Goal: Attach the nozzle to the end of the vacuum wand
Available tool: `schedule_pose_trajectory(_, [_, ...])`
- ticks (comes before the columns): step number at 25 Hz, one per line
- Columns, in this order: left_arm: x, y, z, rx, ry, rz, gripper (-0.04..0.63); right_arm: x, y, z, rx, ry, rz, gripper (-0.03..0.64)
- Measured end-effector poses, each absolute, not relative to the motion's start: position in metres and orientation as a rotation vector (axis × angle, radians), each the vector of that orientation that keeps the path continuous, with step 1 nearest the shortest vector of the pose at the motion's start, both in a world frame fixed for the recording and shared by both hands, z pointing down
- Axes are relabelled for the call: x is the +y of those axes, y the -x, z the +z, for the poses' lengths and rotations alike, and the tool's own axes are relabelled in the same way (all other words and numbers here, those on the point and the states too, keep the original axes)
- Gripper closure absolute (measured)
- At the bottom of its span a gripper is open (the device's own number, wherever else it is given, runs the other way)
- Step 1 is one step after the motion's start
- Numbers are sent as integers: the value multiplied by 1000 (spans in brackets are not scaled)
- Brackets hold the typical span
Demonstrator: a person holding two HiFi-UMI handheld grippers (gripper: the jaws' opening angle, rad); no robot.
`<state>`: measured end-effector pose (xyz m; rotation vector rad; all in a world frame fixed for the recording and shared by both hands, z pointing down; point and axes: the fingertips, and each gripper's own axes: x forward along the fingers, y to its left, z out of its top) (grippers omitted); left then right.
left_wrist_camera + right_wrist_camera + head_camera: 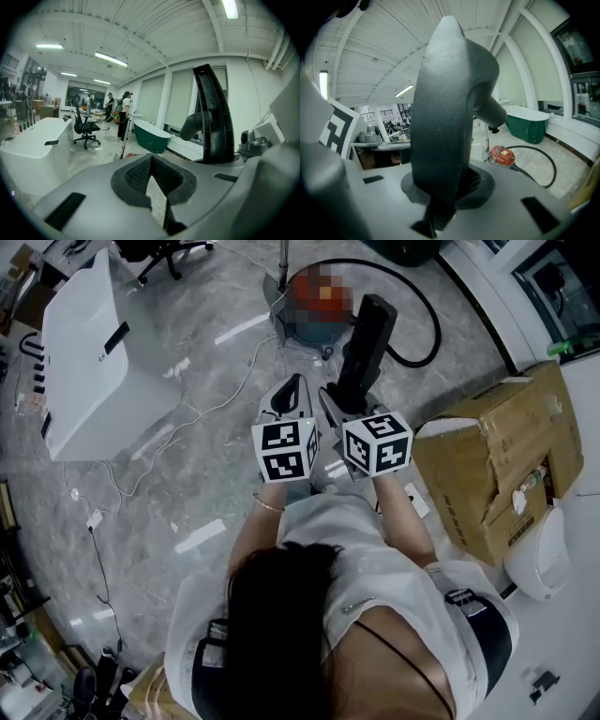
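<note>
**A:** Where is the nozzle (364,343) sitting?
**B:** It's standing up in the right gripper (339,409), whose jaws are clamping its lower end. It's well apart from the wand (283,261) by the vacuum (502,156). It's looking like rigid plastic, probably light, so gripping low is suiting it.
**A:** And the left gripper (294,388)?
**B:** It's pointing alongside, jaws together, carrying nothing.

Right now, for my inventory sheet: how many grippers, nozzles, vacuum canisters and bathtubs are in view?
grippers: 2, left gripper, right gripper
nozzle: 1
vacuum canister: 1
bathtubs: 2, white bathtub, green bathtub
total: 6
</note>
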<state>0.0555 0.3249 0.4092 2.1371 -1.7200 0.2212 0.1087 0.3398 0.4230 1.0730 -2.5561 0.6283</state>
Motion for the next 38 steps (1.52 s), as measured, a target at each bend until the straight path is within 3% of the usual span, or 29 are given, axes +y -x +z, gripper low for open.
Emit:
schedule_pose_trajectory(18, [250,-30,429,-1632,-2176,344,592,273,-80,443,-2495,-1054,717,546])
schedule_pose_trajectory(38, [161,46,426,-1559,-2227,349,592,189,-4,441,-2463,-1139,724,546])
